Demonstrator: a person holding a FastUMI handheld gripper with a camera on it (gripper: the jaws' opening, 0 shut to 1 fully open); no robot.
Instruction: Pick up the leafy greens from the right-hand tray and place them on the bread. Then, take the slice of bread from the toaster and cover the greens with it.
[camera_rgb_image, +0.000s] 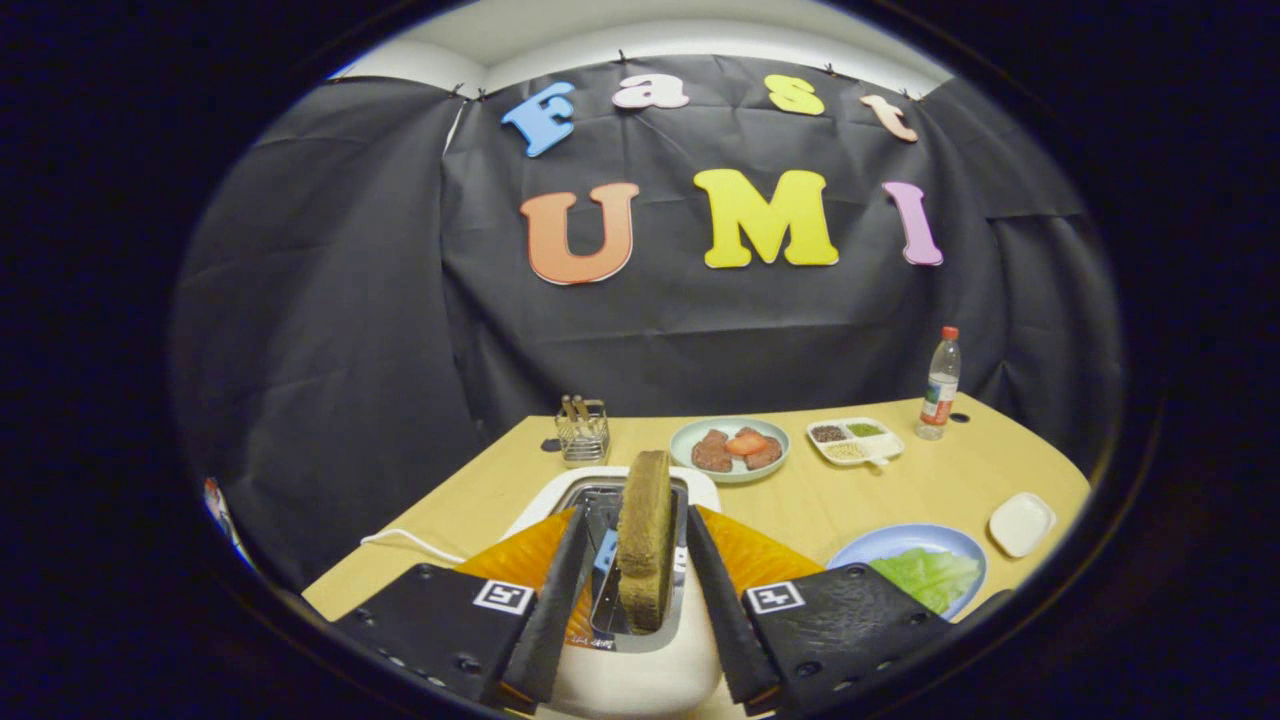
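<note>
Claw (640, 590) fingers straddle toaster's bread slice (645, 535), gaps either side.

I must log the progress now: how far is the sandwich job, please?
Done: the leafy greens seem to lie on the blue plate; whether bread is under them, I cannot tell. In hand: the gripper is open, with its fingers on either side of the bread slice standing in the toaster, not pressing it. Left: grip the slice, lift it and cover the greens.

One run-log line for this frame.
gripper: open, straddling bread slice | slice: upright in toaster | greens: on blue plate
</note>
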